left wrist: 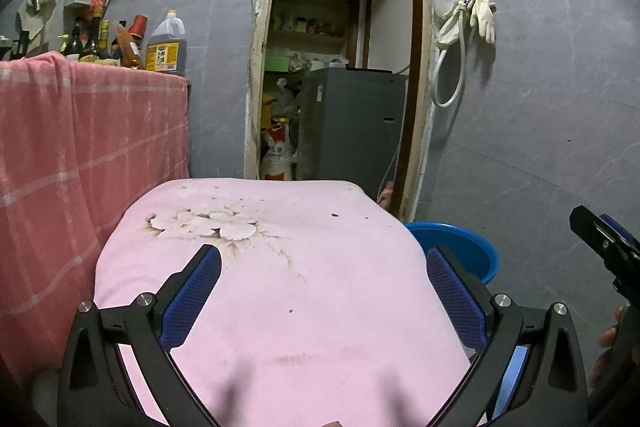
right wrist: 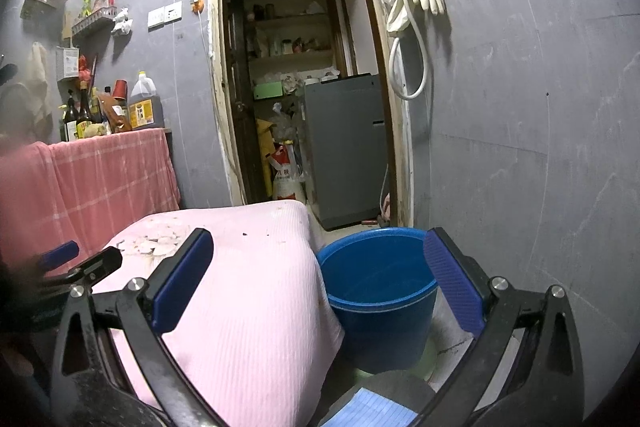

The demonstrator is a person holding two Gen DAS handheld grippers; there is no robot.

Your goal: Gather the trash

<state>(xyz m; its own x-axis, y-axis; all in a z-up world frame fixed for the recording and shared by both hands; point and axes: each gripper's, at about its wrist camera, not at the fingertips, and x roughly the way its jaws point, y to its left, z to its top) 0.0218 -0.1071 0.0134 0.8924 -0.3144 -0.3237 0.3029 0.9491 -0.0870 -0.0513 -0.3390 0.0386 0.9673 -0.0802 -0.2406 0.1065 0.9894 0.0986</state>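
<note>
A pink cloth [left wrist: 304,279] with a faded flower print and a few small dark specks covers a raised surface right in front of me. My left gripper [left wrist: 324,253] hovers over it, open, with nothing between its blue pads. Beside the cloth's right edge a blue bucket [right wrist: 380,291] stands on the floor; its inside looks bare. My right gripper [right wrist: 318,235] is open too, one finger over the pink cloth [right wrist: 248,307] and the other over the bucket's right side. No distinct piece of trash shows on the cloth. The right gripper [left wrist: 604,247] also appears at the left wrist view's right edge.
A counter draped in red checked cloth [left wrist: 80,155] stands to the left, with bottles and an oil jug [left wrist: 166,45] on top. Straight ahead an open doorway shows a grey appliance [left wrist: 352,123] and cluttered shelves. Gloves and a hose [left wrist: 468,23] hang on the right wall. Blue-lined paper [right wrist: 372,409] lies below my right gripper.
</note>
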